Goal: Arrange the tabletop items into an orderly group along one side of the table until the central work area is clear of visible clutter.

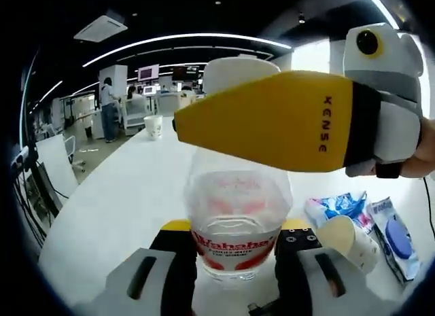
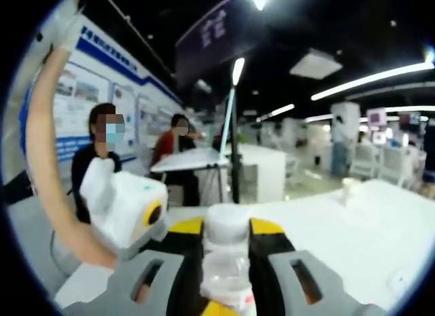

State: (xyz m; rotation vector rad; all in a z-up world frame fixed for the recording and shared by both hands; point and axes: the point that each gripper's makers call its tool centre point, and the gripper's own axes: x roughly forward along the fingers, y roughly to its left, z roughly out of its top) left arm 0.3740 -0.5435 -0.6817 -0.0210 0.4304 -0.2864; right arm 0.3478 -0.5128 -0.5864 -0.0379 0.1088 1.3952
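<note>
Closest in the left gripper view, the left hand-held gripper (image 1: 236, 251) pinches the lower body of a clear water bottle (image 1: 236, 221) with a red-and-white label, held above the white worktop (image 1: 115, 207). Across the bottle's top, the right hand-held gripper (image 2: 226, 251) reaches in from the right, its jaws pressed against the white cap (image 2: 226, 224). Beside the bottle, towards the worktop's right edge, lie a tipped paper cup (image 1: 350, 240) and blue snack packets (image 1: 340, 208). Farther off, another paper cup (image 1: 153, 126) stands upright near the far edge.
</note>
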